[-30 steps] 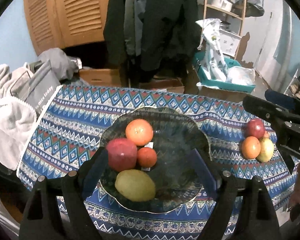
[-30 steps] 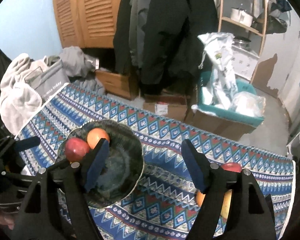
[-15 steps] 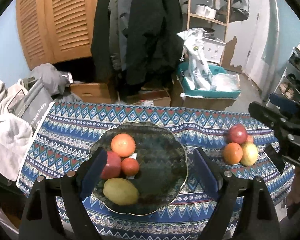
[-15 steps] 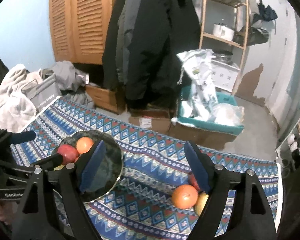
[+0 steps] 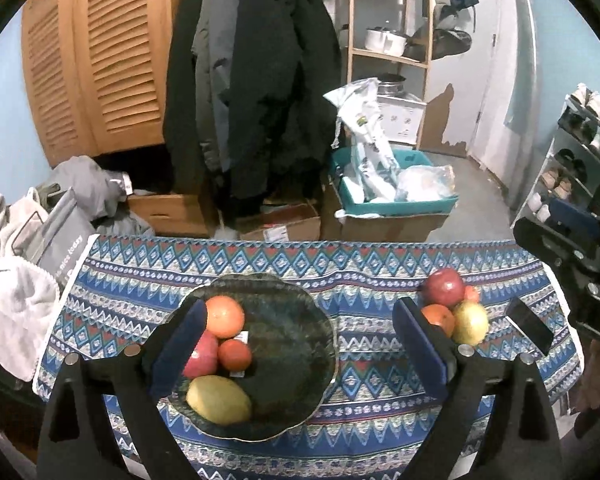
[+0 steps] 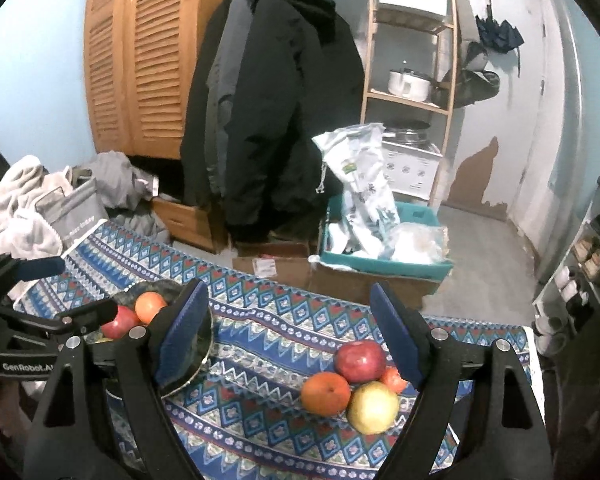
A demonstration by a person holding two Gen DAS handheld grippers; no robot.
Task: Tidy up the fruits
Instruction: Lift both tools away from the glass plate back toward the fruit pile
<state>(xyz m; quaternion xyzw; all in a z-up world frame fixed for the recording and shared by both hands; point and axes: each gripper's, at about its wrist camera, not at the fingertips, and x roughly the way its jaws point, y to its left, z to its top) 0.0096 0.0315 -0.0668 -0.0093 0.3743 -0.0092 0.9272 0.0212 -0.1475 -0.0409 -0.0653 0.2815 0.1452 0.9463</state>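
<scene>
A dark glass plate (image 5: 296, 344) sits on the patterned tablecloth and holds an orange (image 5: 224, 316), a red apple (image 5: 200, 356), a small tomato (image 5: 234, 354) and a yellow fruit (image 5: 218, 400). A second pile lies on the cloth at the right: a red apple (image 6: 359, 360), an orange (image 6: 326, 393), a yellow fruit (image 6: 373, 407) and a small red fruit (image 6: 392, 378). My left gripper (image 5: 300, 344) is open and empty above the plate. My right gripper (image 6: 290, 336) is open and empty, above and just left of the pile.
The tablecloth (image 5: 364, 272) ends at a far edge with boxes and a teal bin (image 5: 396, 200) on the floor behind. Towels and a grey bag (image 5: 56, 232) lie at the left end. Coats hang behind; a shoe rack (image 5: 572, 160) stands at the right.
Both grippers have pulled back and up from the table, so the plate and the fruit pile look smaller and lower. The right gripper's view now shows the whole loose pile. No fruit moved.
</scene>
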